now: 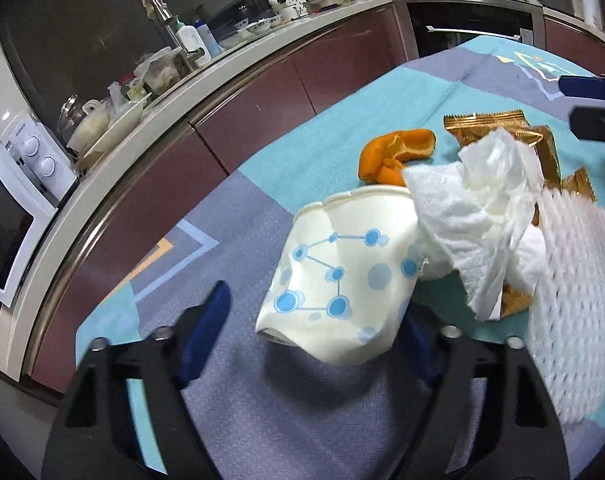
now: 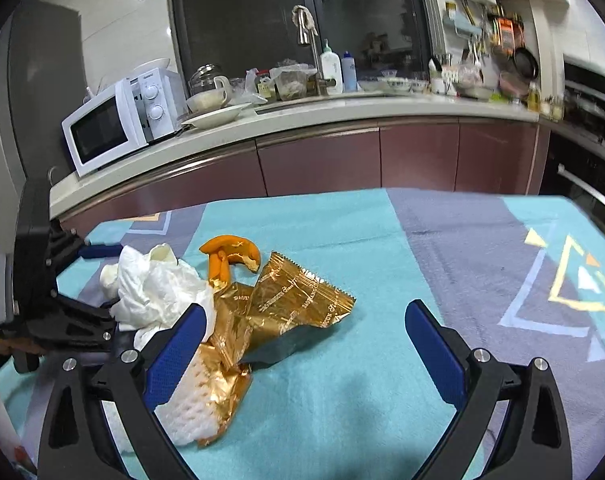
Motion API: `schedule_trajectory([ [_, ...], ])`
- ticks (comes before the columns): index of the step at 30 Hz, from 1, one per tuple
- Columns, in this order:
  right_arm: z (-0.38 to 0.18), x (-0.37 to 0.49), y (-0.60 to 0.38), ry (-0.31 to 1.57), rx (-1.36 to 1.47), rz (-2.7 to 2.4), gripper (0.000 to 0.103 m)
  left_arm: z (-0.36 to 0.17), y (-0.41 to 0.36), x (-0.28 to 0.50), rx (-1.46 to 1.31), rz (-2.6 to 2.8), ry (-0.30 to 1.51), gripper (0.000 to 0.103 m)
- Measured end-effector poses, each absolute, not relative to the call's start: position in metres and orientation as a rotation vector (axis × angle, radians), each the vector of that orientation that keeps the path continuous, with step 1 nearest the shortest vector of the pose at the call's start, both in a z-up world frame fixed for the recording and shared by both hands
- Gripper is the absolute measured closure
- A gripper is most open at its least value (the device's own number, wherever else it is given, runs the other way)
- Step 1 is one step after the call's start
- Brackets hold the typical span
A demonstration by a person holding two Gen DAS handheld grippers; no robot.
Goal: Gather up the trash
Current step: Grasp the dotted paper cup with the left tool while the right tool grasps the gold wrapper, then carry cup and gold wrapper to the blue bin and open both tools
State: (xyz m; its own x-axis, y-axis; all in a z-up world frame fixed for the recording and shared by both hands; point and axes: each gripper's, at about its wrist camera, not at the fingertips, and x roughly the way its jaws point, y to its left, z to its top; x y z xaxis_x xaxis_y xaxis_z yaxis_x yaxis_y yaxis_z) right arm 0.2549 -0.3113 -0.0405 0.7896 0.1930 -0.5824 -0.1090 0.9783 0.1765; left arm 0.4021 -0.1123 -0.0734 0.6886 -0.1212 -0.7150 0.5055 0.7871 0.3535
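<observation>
A crushed white paper cup (image 1: 334, 280) with blue dots lies on its side between the fingers of my left gripper (image 1: 316, 308). The right pad touches it, and a gap shows at the left pad (image 1: 206, 332). Crumpled white tissue (image 1: 482, 208) (image 2: 158, 284), orange peel (image 1: 398, 152) (image 2: 230, 256), gold snack wrappers (image 1: 498, 124) (image 2: 298, 300) and a white foam net (image 1: 574, 280) (image 2: 186, 408) are piled beside the cup. My right gripper (image 2: 306, 310) (image 1: 568, 102) stands open over the wrappers, gripping nothing. In the right wrist view the left gripper (image 2: 62, 300) sits at the left, and the tissue mostly hides the cup.
The trash lies on a table with a teal and grey-blue cloth (image 1: 302, 160) (image 2: 382, 240). Behind it runs a kitchen counter (image 2: 342, 116) with a white microwave (image 2: 114, 128), dishes, bottles and a tap. A dark oven front (image 2: 582, 184) stands at the right.
</observation>
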Motion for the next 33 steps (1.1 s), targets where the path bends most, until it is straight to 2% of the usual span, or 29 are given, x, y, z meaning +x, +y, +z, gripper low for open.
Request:
schedule_trajectory([
  [2,-0.045,0.264,-0.317,0.666,0.182,0.177,0.007,-0.076,-0.111,0.399,0.553,-0.382,0.743,0.048],
  [3,-0.047,0.268,-0.321,0.677,0.212,0.190,0.007,-0.077,-0.109,0.399,0.545,-0.382,0.747,0.050],
  [13,-0.065,0.292,-0.326,0.777,0.335,0.240,0.009,-0.069,-0.085,0.390,0.398,-0.384,0.719,0.051],
  [15,-0.068,0.297,-0.324,0.794,0.346,0.261,0.015,-0.064,-0.080,0.387,0.360,-0.386,0.708,0.051],
  [17,-0.070,0.303,-0.320,0.813,0.344,0.276,0.027,-0.058,-0.074,0.382,0.330,-0.379,0.692,0.051],
  [21,-0.072,0.309,-0.312,0.836,0.334,0.310,0.067,-0.049,-0.056,0.371,0.254,-0.360,0.684,0.051],
  [22,-0.072,0.309,-0.311,0.836,0.335,0.324,0.074,-0.047,-0.054,0.368,0.250,-0.355,0.684,0.051],
  [26,-0.069,0.305,-0.310,0.813,0.346,0.342,0.090,-0.041,-0.040,0.352,0.221,-0.344,0.673,0.051],
  [33,-0.039,0.278,-0.317,0.688,0.313,0.296,0.094,-0.010,-0.009,0.313,0.103,-0.318,0.599,0.051],
])
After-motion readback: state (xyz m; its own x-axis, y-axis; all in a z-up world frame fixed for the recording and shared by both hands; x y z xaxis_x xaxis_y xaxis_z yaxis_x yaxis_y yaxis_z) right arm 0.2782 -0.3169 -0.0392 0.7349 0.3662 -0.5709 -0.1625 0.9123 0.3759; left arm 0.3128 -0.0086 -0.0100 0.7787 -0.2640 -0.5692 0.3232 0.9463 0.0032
